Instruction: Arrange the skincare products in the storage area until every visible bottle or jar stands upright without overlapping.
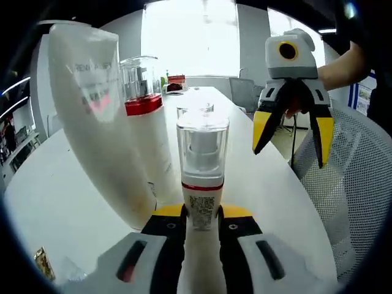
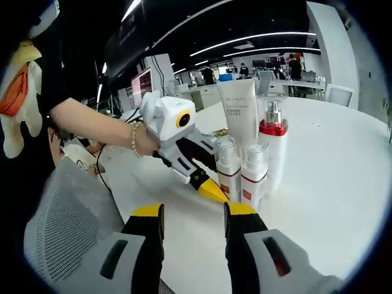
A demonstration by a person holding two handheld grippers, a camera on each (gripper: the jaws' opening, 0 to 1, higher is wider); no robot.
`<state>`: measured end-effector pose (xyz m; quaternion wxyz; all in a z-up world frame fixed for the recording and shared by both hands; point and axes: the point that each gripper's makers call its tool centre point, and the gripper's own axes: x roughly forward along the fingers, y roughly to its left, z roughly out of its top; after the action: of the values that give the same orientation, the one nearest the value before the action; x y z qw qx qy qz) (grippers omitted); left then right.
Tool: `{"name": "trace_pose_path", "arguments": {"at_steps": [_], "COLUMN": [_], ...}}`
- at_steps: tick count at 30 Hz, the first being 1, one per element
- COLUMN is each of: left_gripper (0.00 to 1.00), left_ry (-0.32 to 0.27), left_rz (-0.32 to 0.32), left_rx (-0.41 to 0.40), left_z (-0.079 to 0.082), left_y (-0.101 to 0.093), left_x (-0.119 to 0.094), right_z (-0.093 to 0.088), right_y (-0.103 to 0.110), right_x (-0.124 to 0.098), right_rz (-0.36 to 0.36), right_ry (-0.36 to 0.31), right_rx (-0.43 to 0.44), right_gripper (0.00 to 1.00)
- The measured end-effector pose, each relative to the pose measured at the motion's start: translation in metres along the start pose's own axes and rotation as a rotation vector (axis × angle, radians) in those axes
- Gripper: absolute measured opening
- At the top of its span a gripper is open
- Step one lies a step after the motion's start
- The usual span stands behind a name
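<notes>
My left gripper (image 1: 202,215) is shut on a small pump bottle (image 1: 202,177) with a clear cap and a red band, standing upright on the white table (image 1: 55,196). Behind it shows a second small bottle's cap (image 1: 195,111). To the left stand a tall bottle with a red collar (image 1: 146,122) and a big white tube (image 1: 98,122). My right gripper (image 1: 289,153) hangs open in the air to the right. In the right gripper view my right gripper (image 2: 195,211) is open and holds nothing. Beyond it the left gripper (image 2: 215,191) grips the left small bottle (image 2: 228,165), beside the other small bottle (image 2: 254,171), the tall bottle (image 2: 272,138) and the tube (image 2: 240,107).
A white mesh chair (image 1: 361,196) stands at the table's right edge, and a person's hand (image 2: 138,141) holds the left gripper above the mesh chair (image 2: 61,220). A small gold packet (image 1: 43,263) lies near the front left. More things sit at the table's far end (image 1: 174,82).
</notes>
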<state>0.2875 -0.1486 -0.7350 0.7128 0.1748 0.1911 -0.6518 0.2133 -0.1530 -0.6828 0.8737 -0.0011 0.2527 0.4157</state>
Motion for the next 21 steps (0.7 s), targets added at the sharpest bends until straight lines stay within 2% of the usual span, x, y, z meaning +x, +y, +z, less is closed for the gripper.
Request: {"name": "trace_pose_path", "arguments": {"at_steps": [7,21], "left_gripper": [0.18,0.21], "left_ry": [0.000,0.015], "left_rz": [0.021,0.019], "left_rx": [-0.038,-0.079], "left_z": [-0.0004,-0.0046], "left_y": [0.0043,0.0031], "left_x": [0.0004,-0.0013], "right_z": [-0.0007,0.0013], "right_y": [0.0030,0.0033], "right_x": [0.0003,0.0007], "right_rz": [0.006,0.008], "right_ry": [0.002,0.005], "right_rx": [0.003,0.003], "right_gripper": [0.38,0.39]}}
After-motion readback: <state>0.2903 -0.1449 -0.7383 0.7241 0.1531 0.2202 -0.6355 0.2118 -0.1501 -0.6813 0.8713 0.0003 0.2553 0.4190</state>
